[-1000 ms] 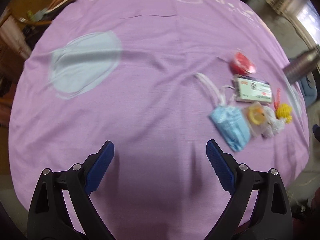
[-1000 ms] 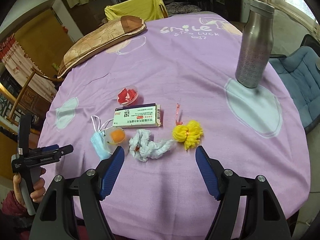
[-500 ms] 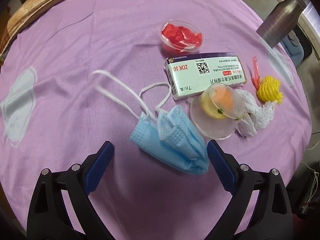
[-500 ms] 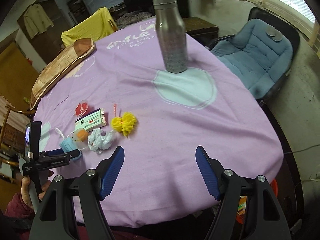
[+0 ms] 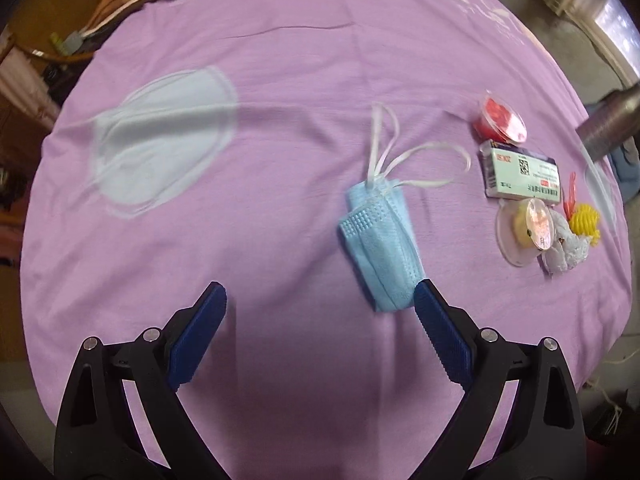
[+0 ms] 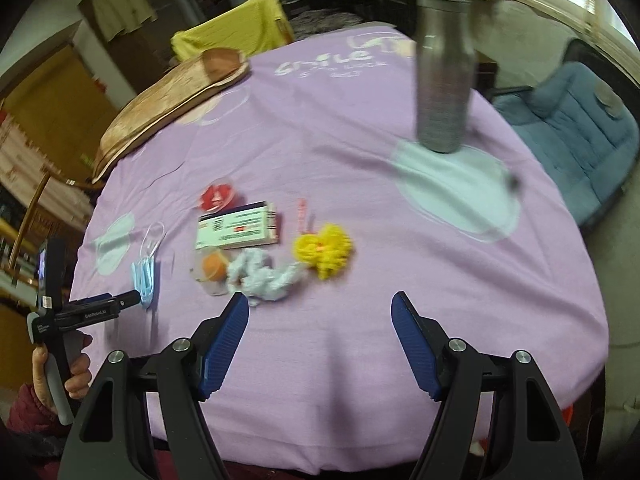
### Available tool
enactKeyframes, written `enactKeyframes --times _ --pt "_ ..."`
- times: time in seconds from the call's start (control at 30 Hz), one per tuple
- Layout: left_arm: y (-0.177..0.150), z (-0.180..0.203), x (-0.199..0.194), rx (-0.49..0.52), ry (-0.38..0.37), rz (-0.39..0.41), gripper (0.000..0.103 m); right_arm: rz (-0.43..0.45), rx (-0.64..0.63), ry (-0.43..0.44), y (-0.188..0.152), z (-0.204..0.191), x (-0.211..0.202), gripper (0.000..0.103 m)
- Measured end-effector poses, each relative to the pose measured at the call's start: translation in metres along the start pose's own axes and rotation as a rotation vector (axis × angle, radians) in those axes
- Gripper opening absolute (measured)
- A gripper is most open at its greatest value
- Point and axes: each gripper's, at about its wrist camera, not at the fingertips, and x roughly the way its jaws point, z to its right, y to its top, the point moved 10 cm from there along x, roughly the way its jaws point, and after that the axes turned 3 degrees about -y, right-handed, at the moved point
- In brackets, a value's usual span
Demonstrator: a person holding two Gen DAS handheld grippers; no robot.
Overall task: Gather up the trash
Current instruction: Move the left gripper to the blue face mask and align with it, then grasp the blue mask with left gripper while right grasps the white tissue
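Observation:
Trash lies on a purple tablecloth [image 5: 280, 80]. A blue face mask [image 5: 380, 240] lies just ahead of my open left gripper [image 5: 320, 304], its lower end touching the right finger. Further right are a red-filled plastic cup [image 5: 500, 120], a medicine box [image 5: 520, 174], a clear cup with orange contents [image 5: 524, 226], crumpled white paper [image 5: 566, 250] and a yellow yarn ball [image 5: 586, 222]. In the right wrist view my open right gripper [image 6: 320, 300] hovers near the table's front edge, with the paper [image 6: 264, 276], yarn ball [image 6: 324, 250], box [image 6: 236, 226] and mask [image 6: 144, 280] ahead.
A steel bottle [image 6: 442, 68] stands on a pale circle at the back right. A brown cushion [image 6: 168, 96] lies at the table's far left edge. A blue armchair [image 6: 572, 120] stands beyond the right edge. My left gripper [image 6: 100, 306] shows in the right wrist view.
The left gripper has pulled back and swung left, so the mask now lies ahead right of it. The right gripper has swung back left towards the trash pile.

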Motion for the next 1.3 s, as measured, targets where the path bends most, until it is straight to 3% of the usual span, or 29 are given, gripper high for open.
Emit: enactKeyframes --times 0.17,0.53,0.77,1.0,1.3 --pt "0.002 0.012 -0.003 0.006 -0.023 0.009 0.092 0.001 -0.064 0.009 0.001 -0.020 -0.001 0.073" --pt "0.016 0.058 0.034 0.108 -0.039 -0.032 0.092 0.030 0.045 -0.057 -0.010 0.020 -0.020 0.073" --pt "0.013 0.049 0.044 0.136 0.003 -0.037 0.092 0.012 -0.048 -0.012 -0.007 -0.013 -0.006 0.073" --pt "-0.010 0.018 0.037 0.150 0.039 -0.038 0.097 -0.028 -0.173 0.061 -0.003 -0.068 0.023 0.072" --pt "-0.017 0.008 0.038 0.168 0.040 -0.032 0.098 -0.124 -0.176 0.032 -0.005 -0.076 0.073 0.066"
